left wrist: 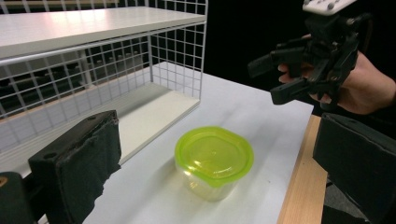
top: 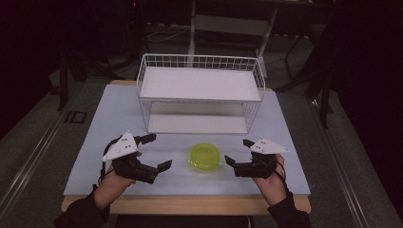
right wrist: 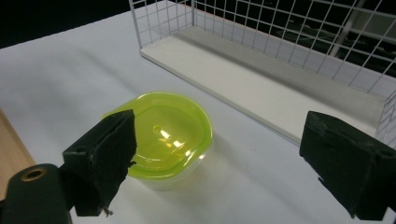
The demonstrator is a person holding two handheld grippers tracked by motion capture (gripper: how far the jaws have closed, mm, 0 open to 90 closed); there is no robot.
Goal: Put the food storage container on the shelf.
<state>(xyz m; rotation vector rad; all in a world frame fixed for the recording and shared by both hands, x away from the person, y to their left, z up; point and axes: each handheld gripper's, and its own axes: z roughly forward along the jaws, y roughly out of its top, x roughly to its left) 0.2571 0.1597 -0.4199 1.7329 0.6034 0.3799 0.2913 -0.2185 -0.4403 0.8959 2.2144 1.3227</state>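
1. A small clear container with a yellow-green lid (top: 205,157) sits on the white tabletop (top: 109,123), near the front edge and about midway between the left and right edges.
2. A white wire rack (top: 199,92) with two flat shelves stands behind it, toward the far edge of the tabletop; the container lies just in front of the lower shelf, apart from it.
3. The left gripper (top: 159,152) hangs over the front left part of the tabletop, its jaws spread wide with nothing between them, pointing toward the container.
4. The right gripper (top: 239,152) is over the front right part, just beside the container. Its jaws are spread wide and hold nothing; the pads do not touch the container.
5. The container stands between the two grippers, free of both.
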